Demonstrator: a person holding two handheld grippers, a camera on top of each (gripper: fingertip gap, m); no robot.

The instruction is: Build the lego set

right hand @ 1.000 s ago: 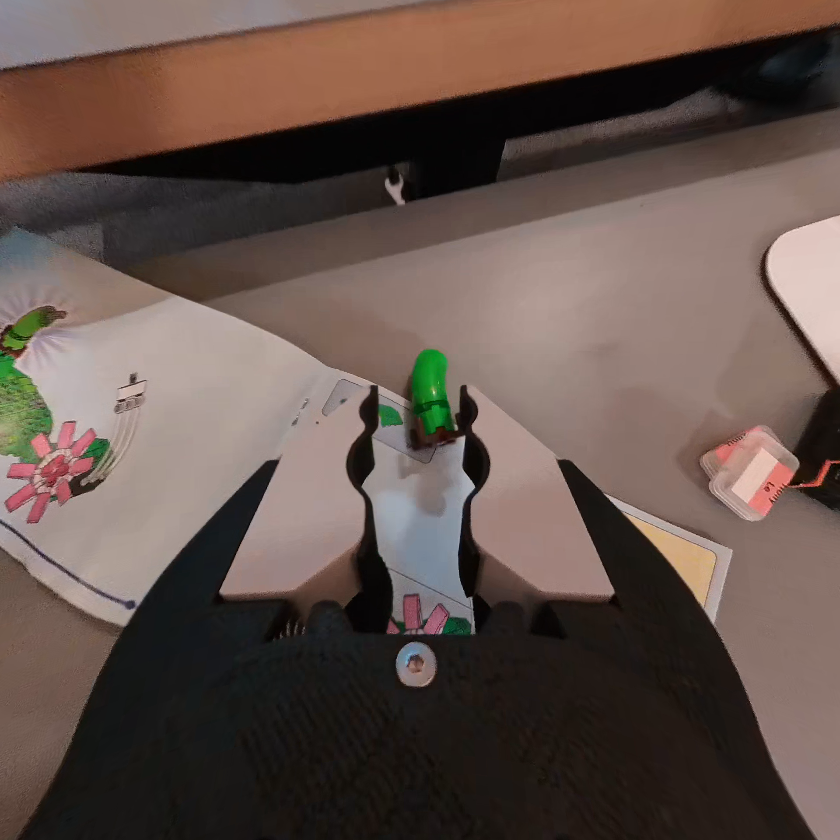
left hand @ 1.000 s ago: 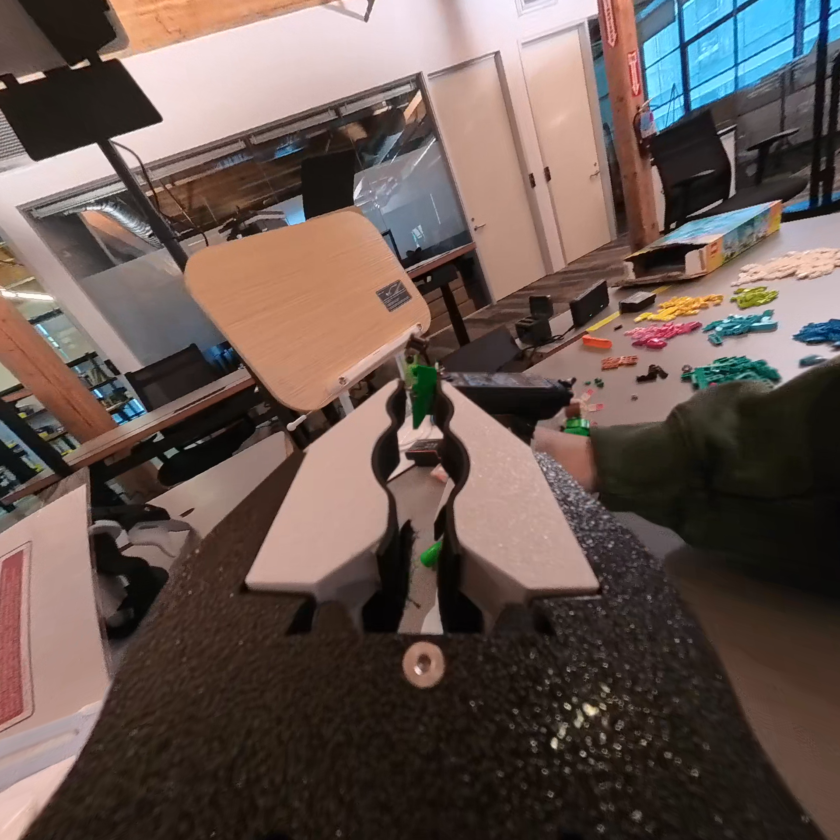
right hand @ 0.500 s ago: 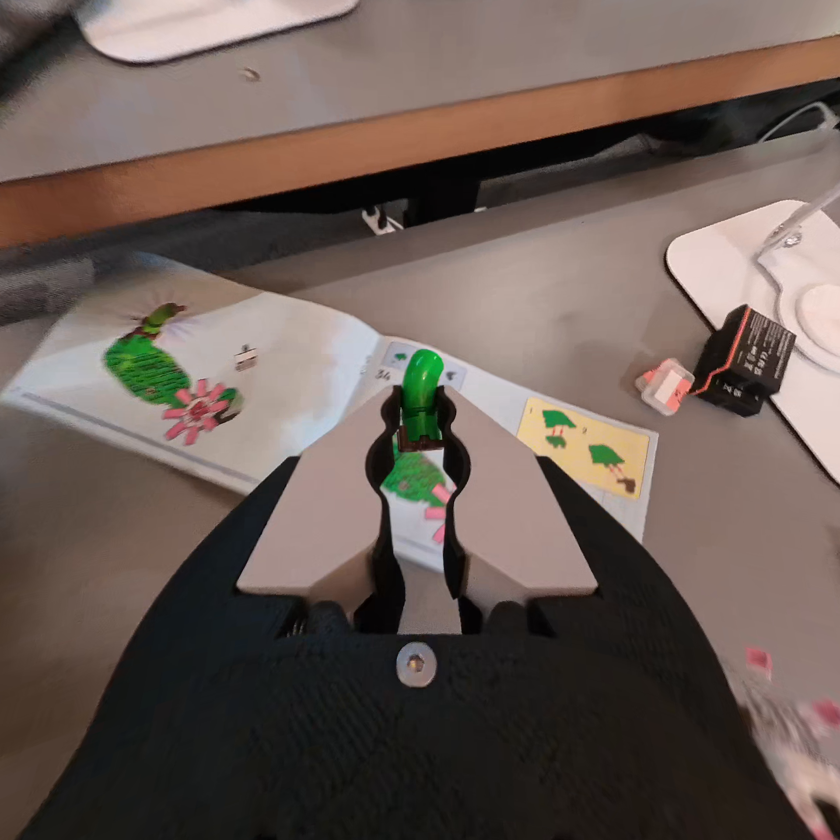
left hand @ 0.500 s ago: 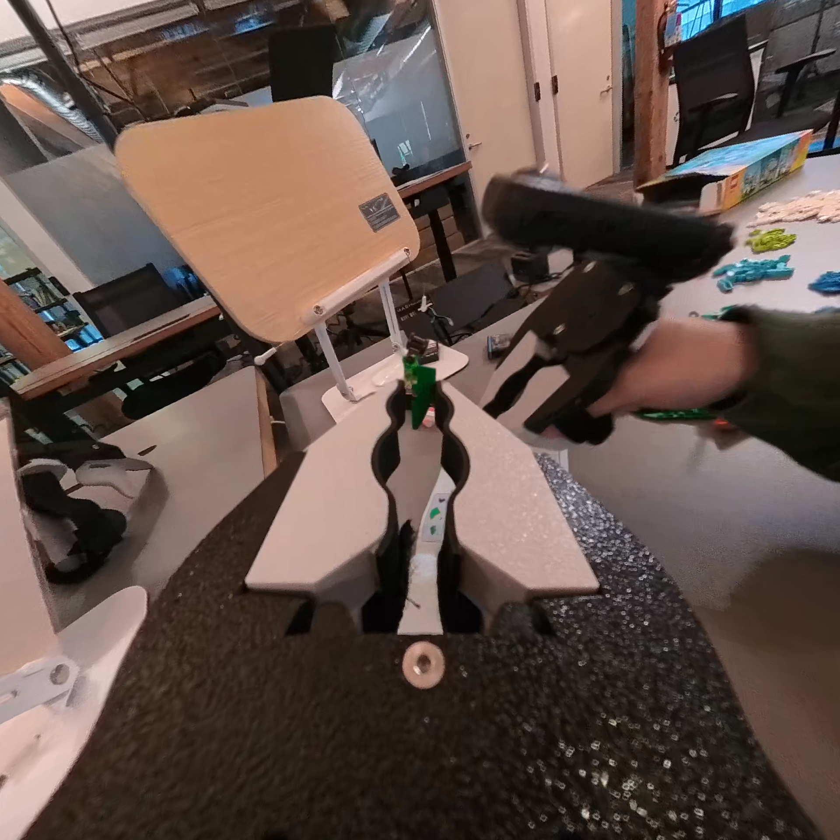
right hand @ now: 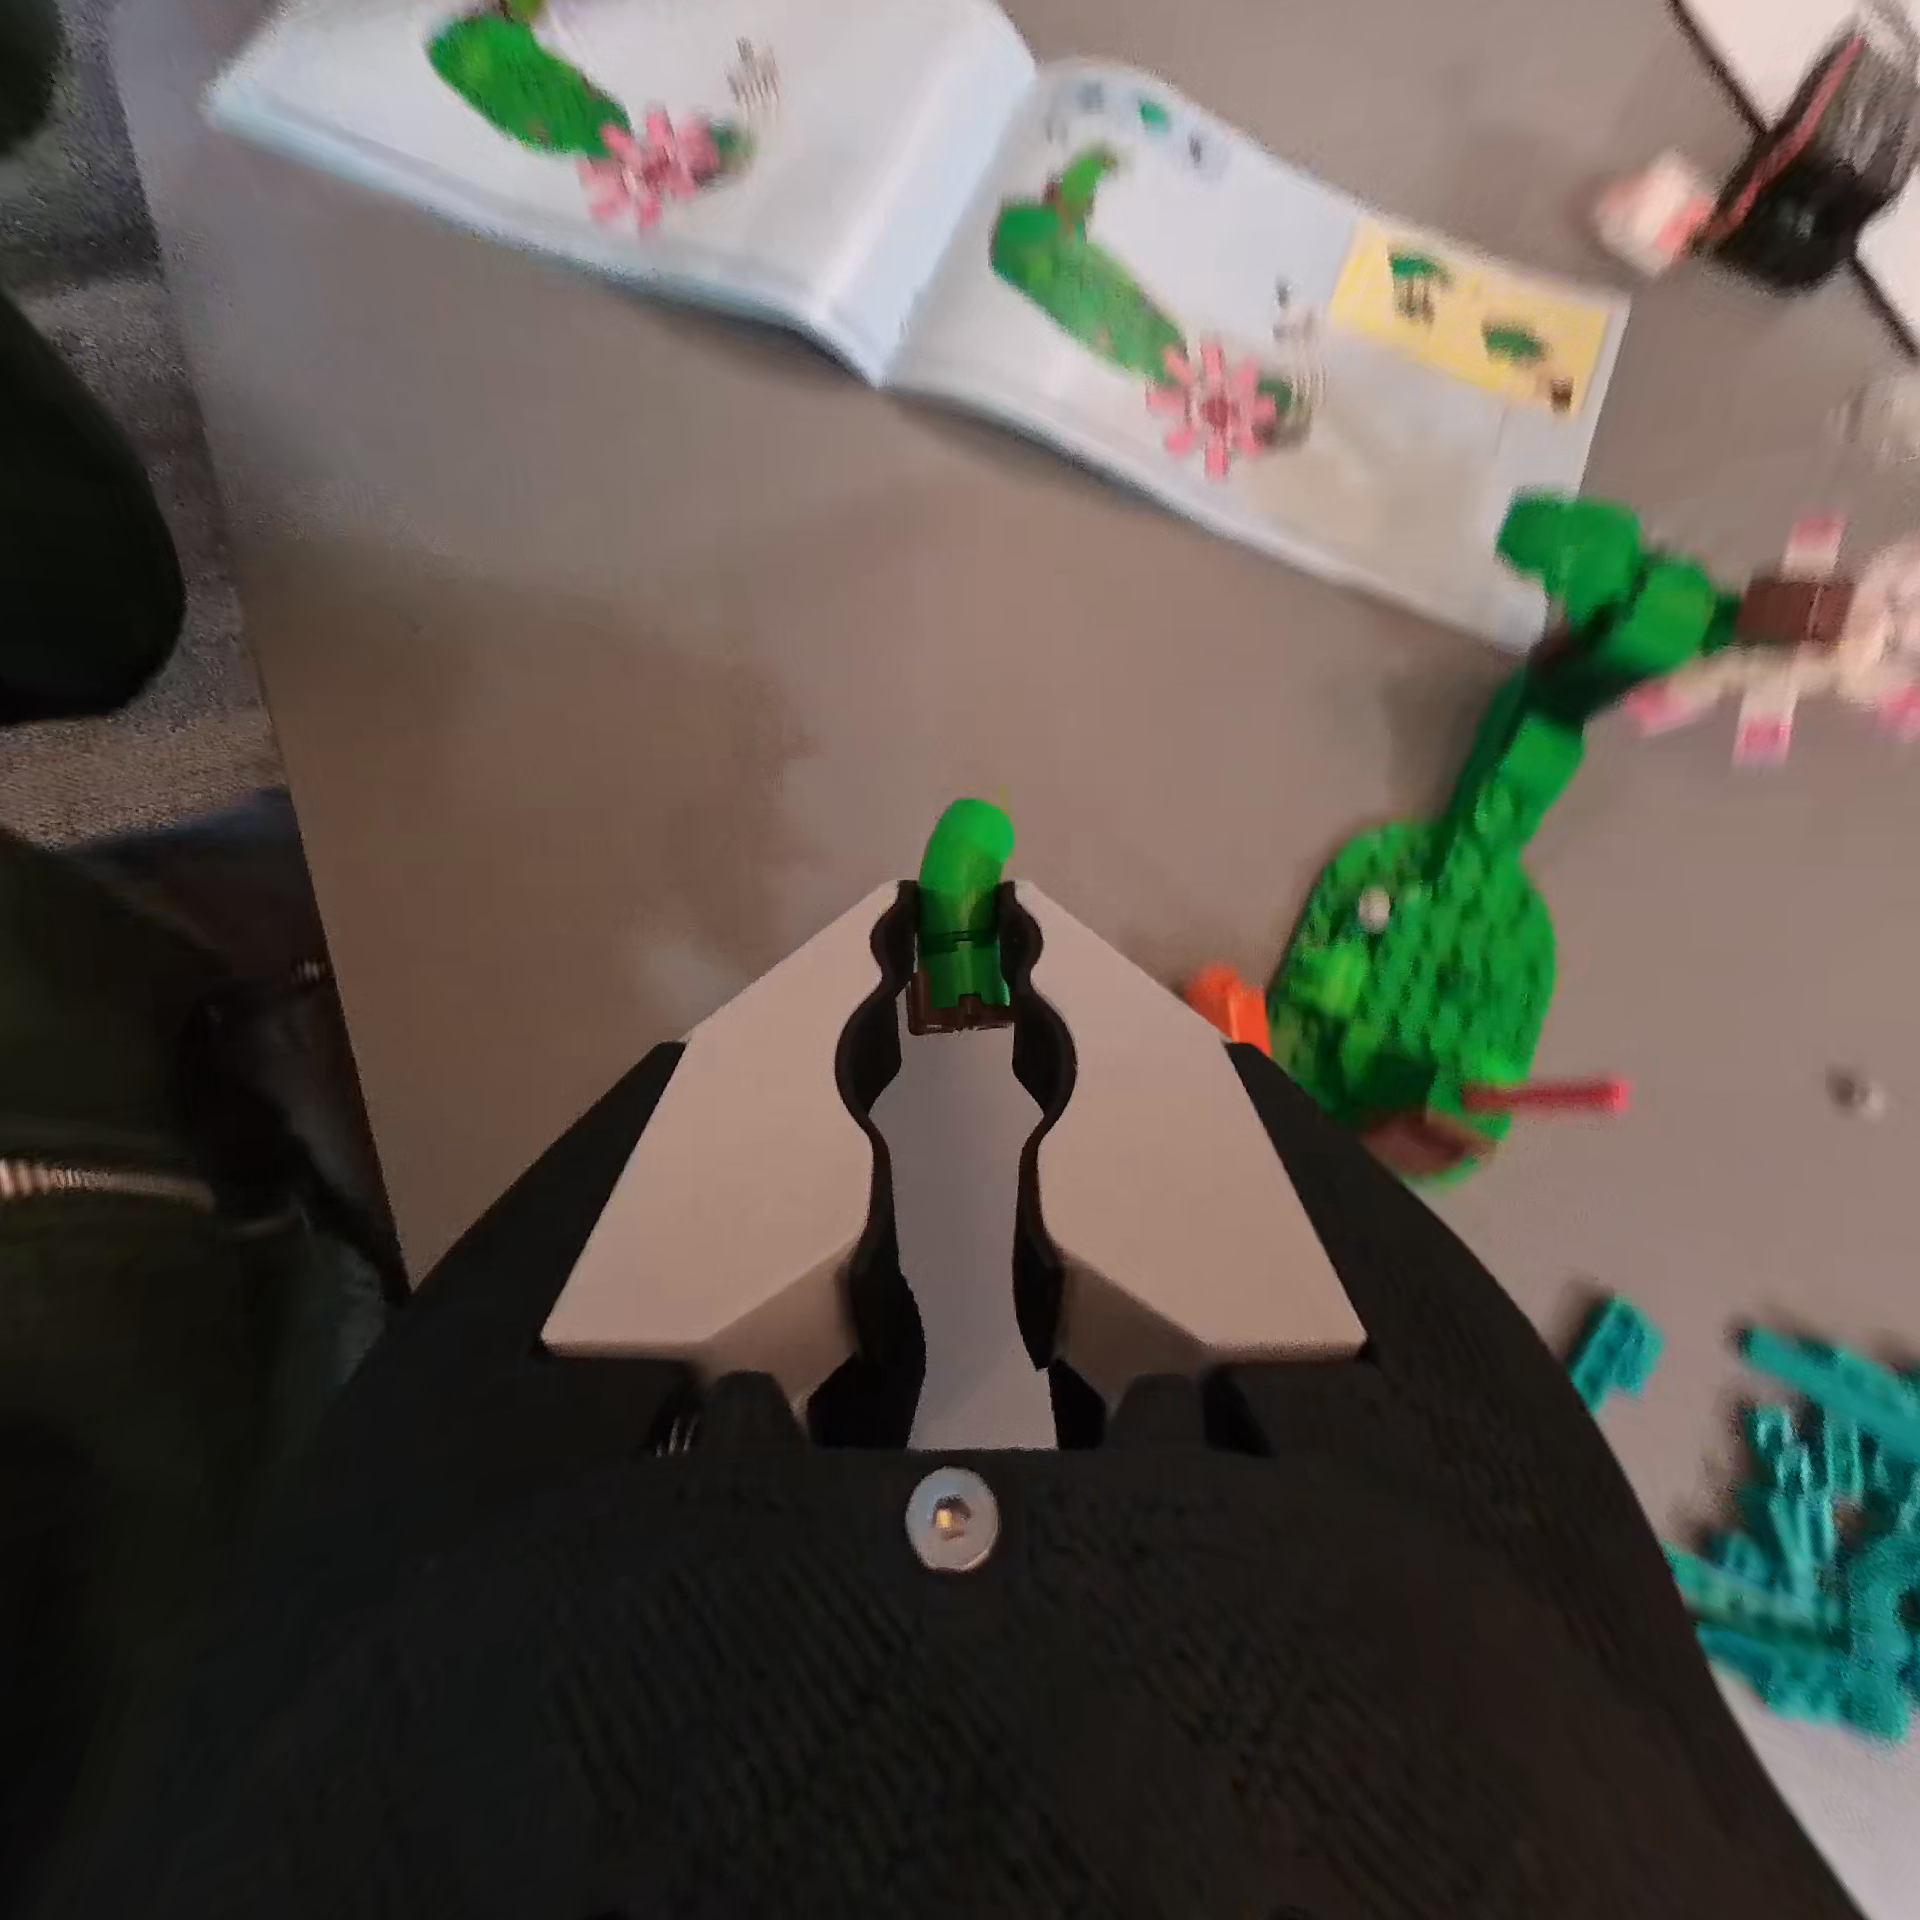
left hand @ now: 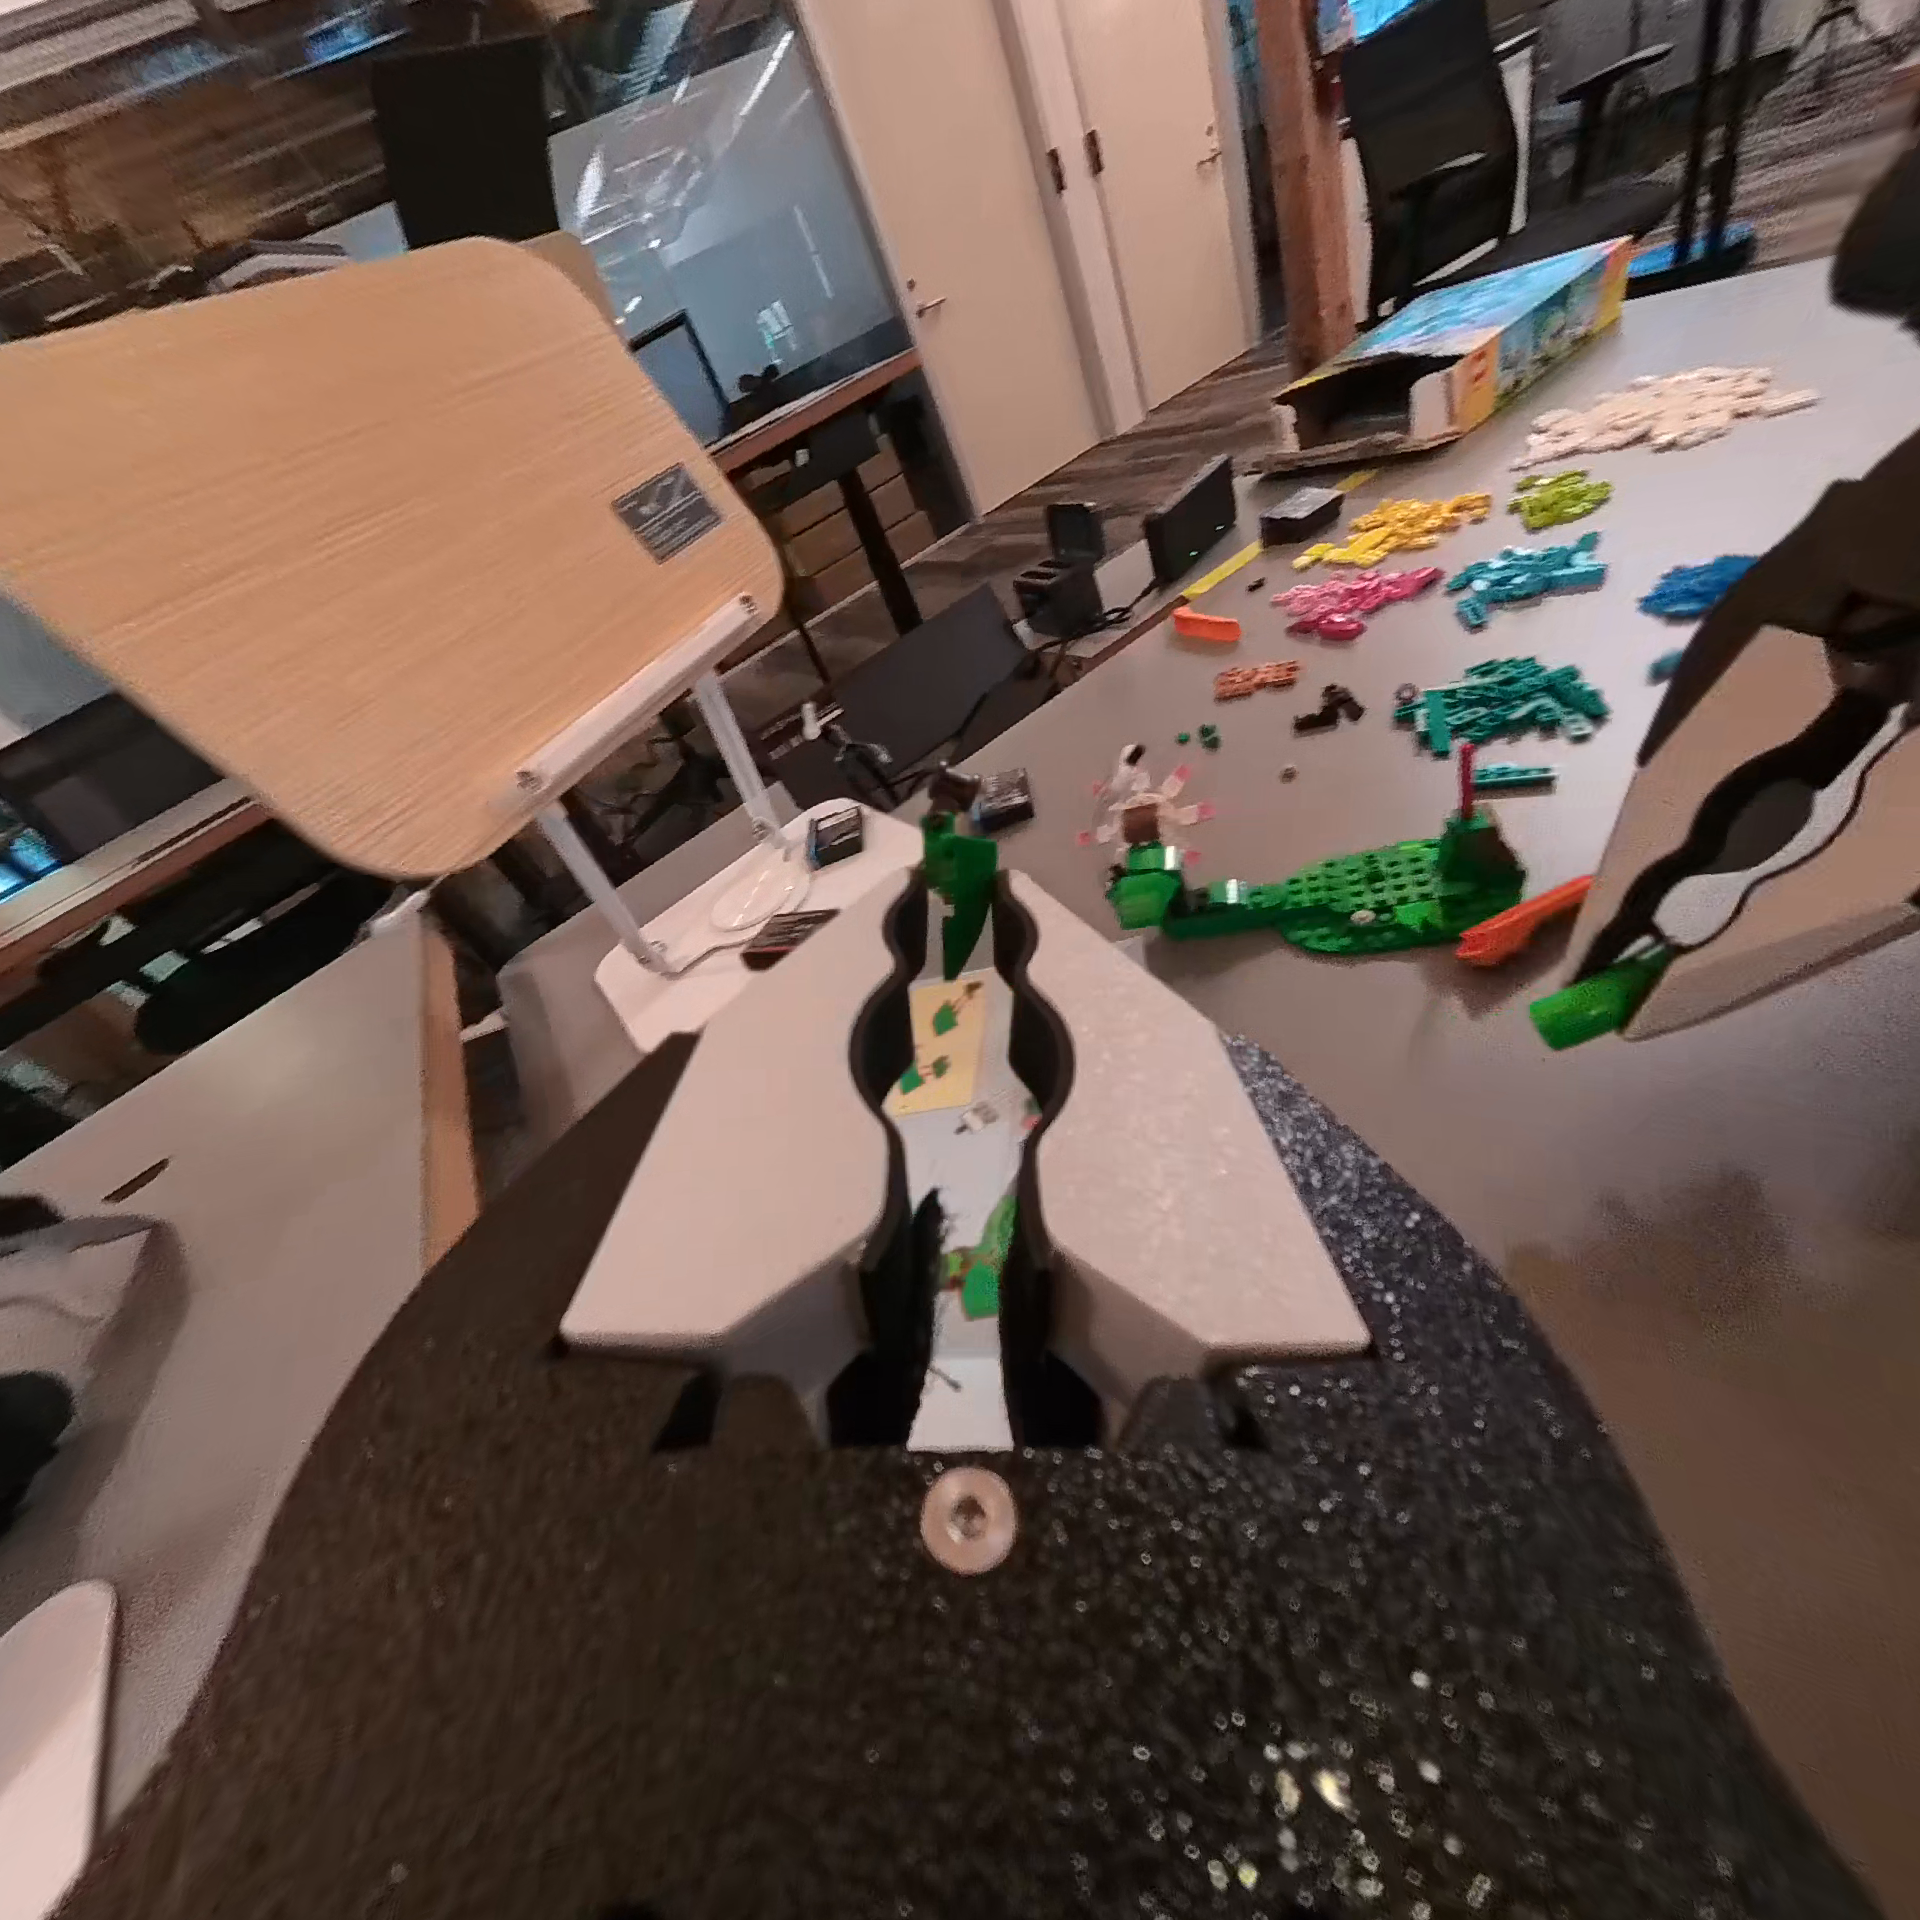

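The left gripper (left hand: 958, 883) pinches a dark-green leaf piece (left hand: 961, 871). The right gripper (right hand: 961, 914) clamps a curved green stem piece (right hand: 964, 904); the blurred green lego model (right hand: 1423, 966), seemingly on the counter (right hand: 644, 665), lies at three o'clock.

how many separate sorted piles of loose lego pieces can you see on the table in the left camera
7, along the far right: white, yellow, lime, pink, teal, blue, dark green. Others may be hidden.

Left wrist view: sat behind the left gripper (left hand: 958, 894), raised above the grey table (left hand: 1455, 1143), faced level across it toward sorted brick piles (left hand: 1496, 707) and office doors. Right wrist view: sat behind the right gripper (right hand: 961, 914), looked steeply down, close to the tabletop. Shared: green lego build (left hand: 1340, 904) (right hand: 1423, 935), open instruction booklet (right hand: 935, 260), right gripper at the left view's right edge (left hand: 1621, 987).
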